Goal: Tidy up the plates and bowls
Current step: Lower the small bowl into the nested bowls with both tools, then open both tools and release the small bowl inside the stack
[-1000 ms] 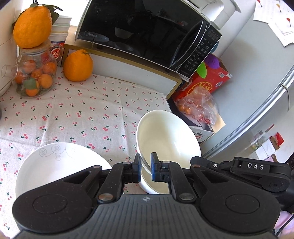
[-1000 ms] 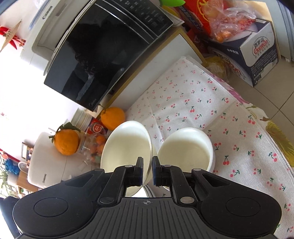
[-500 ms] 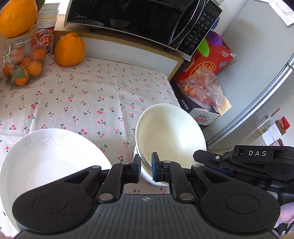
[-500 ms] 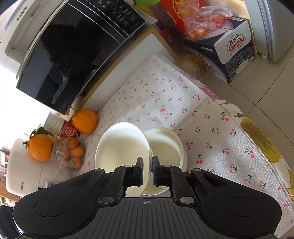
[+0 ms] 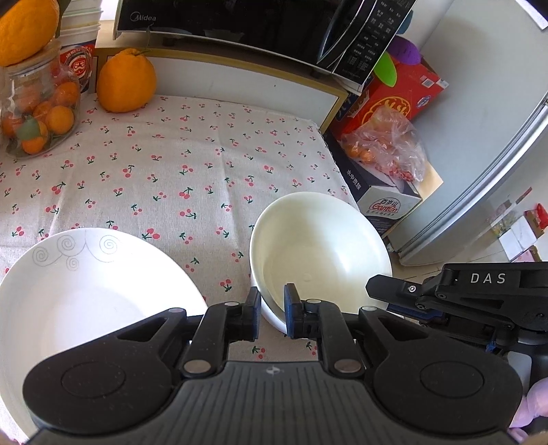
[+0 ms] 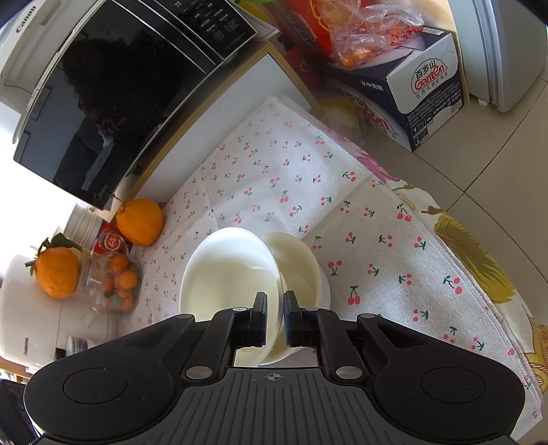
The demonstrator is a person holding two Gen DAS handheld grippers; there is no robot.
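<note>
A white bowl [image 5: 318, 246] sits tilted inside a second white bowl on the cherry-print cloth [image 5: 191, 164]. My left gripper [image 5: 271, 313] straddles the rim of the stacked bowls, jaws slightly apart. My right gripper [image 6: 274, 316] is shut on the rim of the upper bowl [image 6: 229, 277], which leans into the lower bowl [image 6: 301, 267]. The right gripper's black body also shows in the left wrist view [image 5: 472, 291]. A large white plate [image 5: 92, 284] with grey swirl marks lies to the left of the bowls.
A black microwave [image 5: 260, 27] stands on a shelf at the back. A large orange [image 5: 126, 80] and a glass jar of small oranges [image 5: 37, 109] sit at the back left. Boxes and a bag of fruit [image 5: 383, 150] stand beyond the table's right edge.
The upper bowl has been lowered further into the lower bowl. My left gripper's jaws have opened a little. Both grippers have dropped closer to the table.
</note>
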